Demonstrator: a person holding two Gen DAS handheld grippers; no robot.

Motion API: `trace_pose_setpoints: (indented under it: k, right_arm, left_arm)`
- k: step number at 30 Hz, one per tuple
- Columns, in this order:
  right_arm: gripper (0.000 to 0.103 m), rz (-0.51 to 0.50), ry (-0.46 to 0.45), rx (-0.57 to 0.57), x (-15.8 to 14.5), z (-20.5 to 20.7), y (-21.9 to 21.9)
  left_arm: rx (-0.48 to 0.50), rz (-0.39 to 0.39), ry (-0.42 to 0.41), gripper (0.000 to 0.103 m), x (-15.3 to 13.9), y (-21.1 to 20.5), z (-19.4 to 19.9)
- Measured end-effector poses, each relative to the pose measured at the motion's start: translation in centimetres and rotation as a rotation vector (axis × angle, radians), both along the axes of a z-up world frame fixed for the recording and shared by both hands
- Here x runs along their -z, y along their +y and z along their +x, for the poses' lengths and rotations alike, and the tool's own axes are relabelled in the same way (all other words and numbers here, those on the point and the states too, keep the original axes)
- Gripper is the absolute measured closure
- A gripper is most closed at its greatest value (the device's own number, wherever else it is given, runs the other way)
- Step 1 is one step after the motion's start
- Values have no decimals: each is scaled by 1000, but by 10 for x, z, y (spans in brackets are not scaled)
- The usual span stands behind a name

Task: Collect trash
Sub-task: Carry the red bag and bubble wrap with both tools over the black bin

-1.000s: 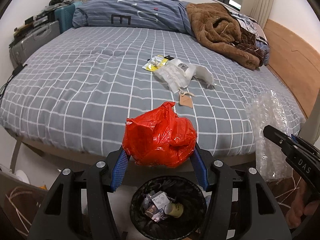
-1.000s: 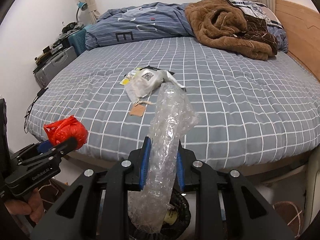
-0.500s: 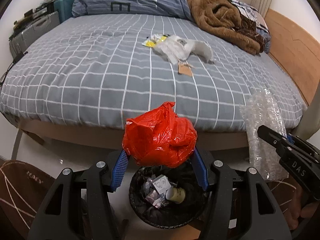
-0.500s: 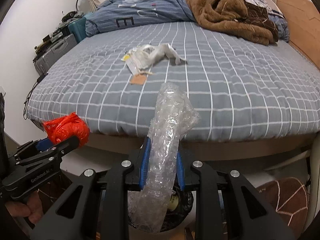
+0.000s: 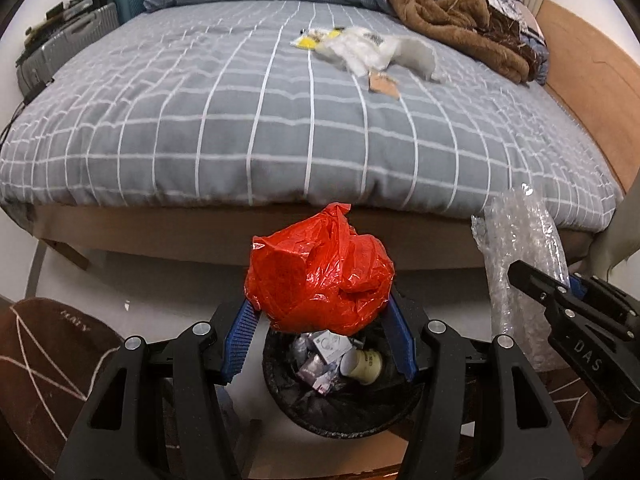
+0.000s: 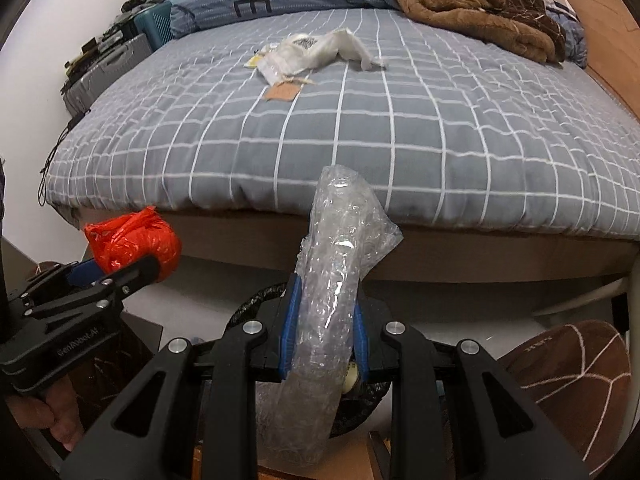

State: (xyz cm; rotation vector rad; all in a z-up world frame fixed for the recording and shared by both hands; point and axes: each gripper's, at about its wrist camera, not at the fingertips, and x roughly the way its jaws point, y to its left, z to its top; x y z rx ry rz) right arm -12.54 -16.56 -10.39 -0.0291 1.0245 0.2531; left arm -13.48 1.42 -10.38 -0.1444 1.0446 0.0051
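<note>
Left hand-held gripper [image 5: 320, 340] clamped on crumpled red plastic bag [image 5: 318, 276] above black trash bin [image 5: 340, 408], right hand-held gripper [image 6: 322, 332] clamped on bubble wrap [image 6: 336, 272], white wrappers [image 5: 364, 50] on checked bed [image 5: 240, 120], brown blanket [image 5: 452, 20] behind, brown pouf [image 6: 568, 380] beside bin.

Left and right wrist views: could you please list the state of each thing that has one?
Crumpled red plastic bag: clamped in left gripper, above bin.
Clear bubble-wrap roll: clamped in right gripper.
Round black trash bin: open, partly filled.
White plastic packaging: lying loose on bed.
</note>
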Motion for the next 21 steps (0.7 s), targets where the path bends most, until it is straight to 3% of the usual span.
trace_pose_setpoints:
  k: [11,21]
  right_arm:
    - [80,-38,135,9,52,18,3]
    - [80,-68,198,1,82,38,17]
  left_arm:
    - [39,29,88,46,45,-7,19]
    - [40,46,153,46,76,-6,36]
